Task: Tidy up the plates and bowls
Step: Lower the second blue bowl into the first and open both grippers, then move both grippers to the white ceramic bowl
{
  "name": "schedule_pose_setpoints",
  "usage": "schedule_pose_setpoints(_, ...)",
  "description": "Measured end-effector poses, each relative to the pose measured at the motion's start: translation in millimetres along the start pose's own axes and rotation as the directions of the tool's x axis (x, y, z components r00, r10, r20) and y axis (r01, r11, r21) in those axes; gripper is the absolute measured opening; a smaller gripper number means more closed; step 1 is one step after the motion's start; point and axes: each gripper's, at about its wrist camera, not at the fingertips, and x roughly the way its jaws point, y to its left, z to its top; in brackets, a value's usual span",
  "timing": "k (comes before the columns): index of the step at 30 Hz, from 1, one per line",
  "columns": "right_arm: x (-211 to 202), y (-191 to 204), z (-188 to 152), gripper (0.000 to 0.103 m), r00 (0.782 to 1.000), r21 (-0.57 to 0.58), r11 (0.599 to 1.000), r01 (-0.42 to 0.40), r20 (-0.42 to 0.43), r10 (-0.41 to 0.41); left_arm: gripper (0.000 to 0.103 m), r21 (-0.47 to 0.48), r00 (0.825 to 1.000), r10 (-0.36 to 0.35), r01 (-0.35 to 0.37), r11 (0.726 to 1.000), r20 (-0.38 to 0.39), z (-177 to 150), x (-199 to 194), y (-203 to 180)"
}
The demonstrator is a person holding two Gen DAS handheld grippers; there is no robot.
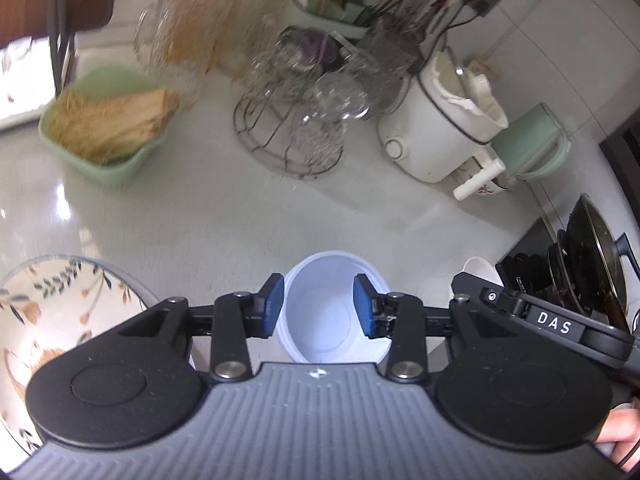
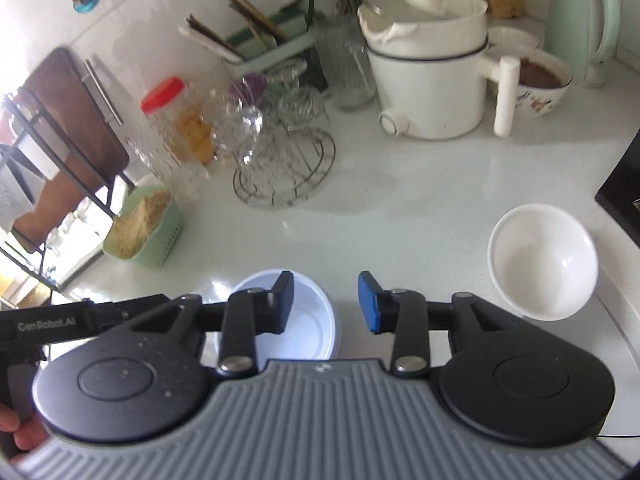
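Note:
A pale blue-white bowl [image 1: 328,320] stands upright on the white counter [image 1: 240,220], close below my left gripper [image 1: 320,308]. That gripper's blue pads [image 1: 275,312] stand apart over the bowl without pressing on it. In the right wrist view the same bowl [image 2: 308,336] lies under the left finger of my right gripper [image 2: 326,306], which is open with only counter showing in its gap. A second white bowl [image 2: 542,260] sits to the right, and its edge [image 1: 478,270] shows past the right gripper's body. A floral plate [image 1: 44,312] lies at the lower left.
Along the back stand a wire rack of glasses [image 2: 280,152], a red-lidded jar [image 2: 172,124], a green basket [image 1: 104,128], a white cooker pot [image 2: 432,80], a filled floral bowl [image 2: 540,84] and a green kettle [image 2: 580,20]. A black stove with a pan [image 1: 592,264] borders the right.

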Motion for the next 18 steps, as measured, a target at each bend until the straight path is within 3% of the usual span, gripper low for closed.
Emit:
schedule_pose_setpoints(12, -59.4, 13.4, -3.3, 0.039, 0.981, -0.053, 0.998, 0.040, 0.193, -0.029, 0.043, 0.134, 0.997, -0.028, 0.017, 0.991, 0.079, -0.9, -39.5, -32.1)
schedule_pose_setpoints(18, -71.0, 14.1, -9.8, 0.039, 0.974, -0.043, 0.998, 0.049, 0.223, -0.039, 0.043, 0.147, 0.995, -0.035, 0.021, 0.989, 0.092, -7.4, -48.5, -34.6)
